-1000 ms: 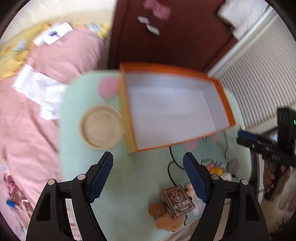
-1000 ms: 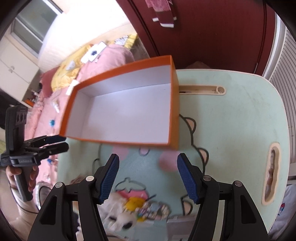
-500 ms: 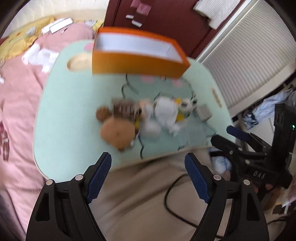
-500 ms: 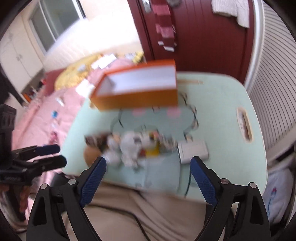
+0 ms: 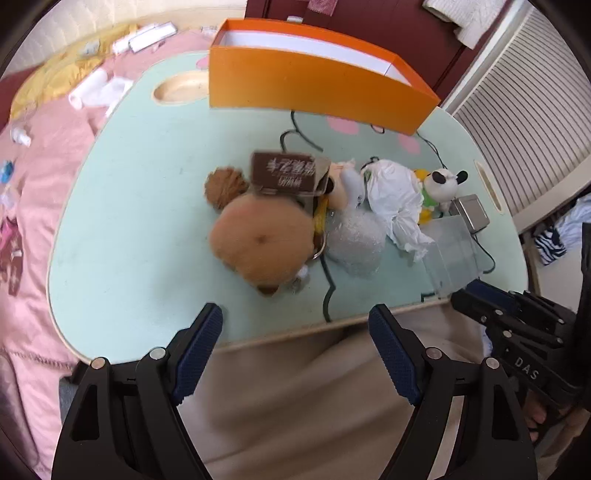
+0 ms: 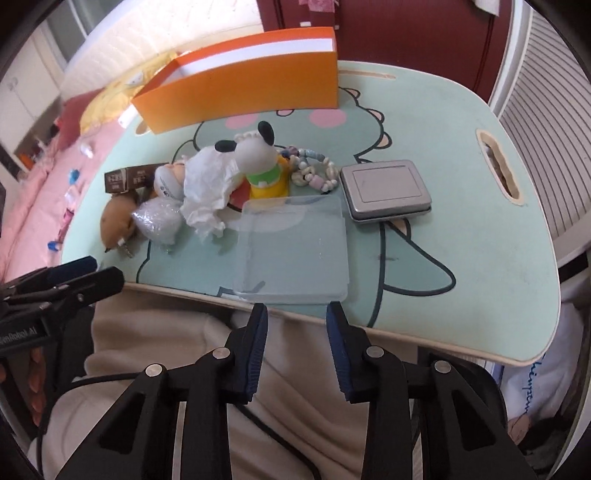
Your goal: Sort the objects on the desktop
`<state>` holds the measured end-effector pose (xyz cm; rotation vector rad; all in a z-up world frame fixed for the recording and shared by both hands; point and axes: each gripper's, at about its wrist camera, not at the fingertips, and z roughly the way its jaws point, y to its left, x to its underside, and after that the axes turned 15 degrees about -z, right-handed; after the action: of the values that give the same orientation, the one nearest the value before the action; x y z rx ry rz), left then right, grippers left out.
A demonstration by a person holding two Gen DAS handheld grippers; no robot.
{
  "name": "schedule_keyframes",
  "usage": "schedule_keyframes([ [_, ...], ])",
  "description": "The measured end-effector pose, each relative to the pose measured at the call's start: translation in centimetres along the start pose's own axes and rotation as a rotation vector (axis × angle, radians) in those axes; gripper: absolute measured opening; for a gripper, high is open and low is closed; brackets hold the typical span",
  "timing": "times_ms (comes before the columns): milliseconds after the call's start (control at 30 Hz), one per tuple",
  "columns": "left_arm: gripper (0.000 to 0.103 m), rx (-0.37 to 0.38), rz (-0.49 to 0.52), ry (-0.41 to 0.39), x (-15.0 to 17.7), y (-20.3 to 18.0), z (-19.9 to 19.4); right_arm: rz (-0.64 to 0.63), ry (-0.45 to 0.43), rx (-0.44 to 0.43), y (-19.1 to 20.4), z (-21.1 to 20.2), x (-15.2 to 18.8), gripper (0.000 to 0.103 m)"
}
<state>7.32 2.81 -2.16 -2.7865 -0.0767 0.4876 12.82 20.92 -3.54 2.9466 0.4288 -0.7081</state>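
An orange box (image 5: pixel 314 77) (image 6: pixel 243 88) stands at the far side of a mint lap table (image 5: pixel 147 206) (image 6: pixel 461 192). A pile lies mid-table: a brown plush (image 5: pixel 258 240) (image 6: pixel 116 218), a brown card box (image 5: pixel 284 170) (image 6: pixel 127 178), a white crumpled bag (image 5: pixel 395 192) (image 6: pixel 207 184), a white dog toy (image 5: pixel 443 182) (image 6: pixel 255 158), a bead bracelet (image 6: pixel 314 171), a clear plastic lid (image 6: pixel 291 247) (image 5: pixel 452 254) and a grey tin (image 6: pixel 384 190) (image 5: pixel 471 212). My left gripper (image 5: pixel 295 328) is open and empty at the near edge. My right gripper (image 6: pixel 297 321) is open and empty just before the clear lid.
A pink bedspread (image 5: pixel 40 192) with scattered small items lies left of the table. A dark red door (image 6: pixel 406 33) and white slatted radiator (image 6: pixel 546 110) stand behind and right. A beige blanket (image 5: pixel 314 406) covers the lap below the table edge.
Both grippers have pulled back from above the orange box to the table's near edge. The right gripper's jaws have narrowed. The pile of objects has come into view.
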Motion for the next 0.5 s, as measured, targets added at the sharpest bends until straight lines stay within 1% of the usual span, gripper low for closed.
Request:
schedule_keyframes([
  [133,0.082,-0.031,0.037,-0.006,-0.9,-1.6,0.5,-0.047,-0.006,0.035,0.5,0.8,-0.7,0.028],
  [233,0.082,-0.053,0.062,-0.014,-0.4,-1.9,0.6,-0.051,-0.013,0.025,0.6,0.9,-0.8,0.028],
  [267,0.082,-0.054,0.064,-0.016,-0.4,-1.8,0.5,-0.046,-0.023,0.011,0.6,0.8,-0.6,0.033],
  [300,0.082,-0.056,0.065,-0.018,-0.4,-1.7,0.5,-0.036,-0.03,0.001,0.5,0.7,-0.4,0.043],
  [333,0.082,-0.057,0.067,-0.019,-0.3,-1.8,0.6,-0.015,-0.035,0.0,0.2,0.7,-0.2,0.049],
  [367,0.086,-0.058,0.072,-0.019,-0.2,-1.9,0.8,0.004,-0.041,-0.001,0.0,0.6,0.0,0.058],
  [400,0.088,-0.06,0.078,-0.018,-0.2,-2.1,1.0,0.022,-0.047,-0.003,-0.3,0.6,0.1,0.059],
  [467,0.1,-0.084,0.088,-0.01,0.0,-2.5,1.5,0.022,-0.046,-0.001,-0.2,0.5,0.2,0.06],
  [500,0.102,-0.098,0.091,-0.008,0.1,-2.5,1.7,0.02,-0.045,-0.001,-0.1,0.5,0.1,0.061],
])
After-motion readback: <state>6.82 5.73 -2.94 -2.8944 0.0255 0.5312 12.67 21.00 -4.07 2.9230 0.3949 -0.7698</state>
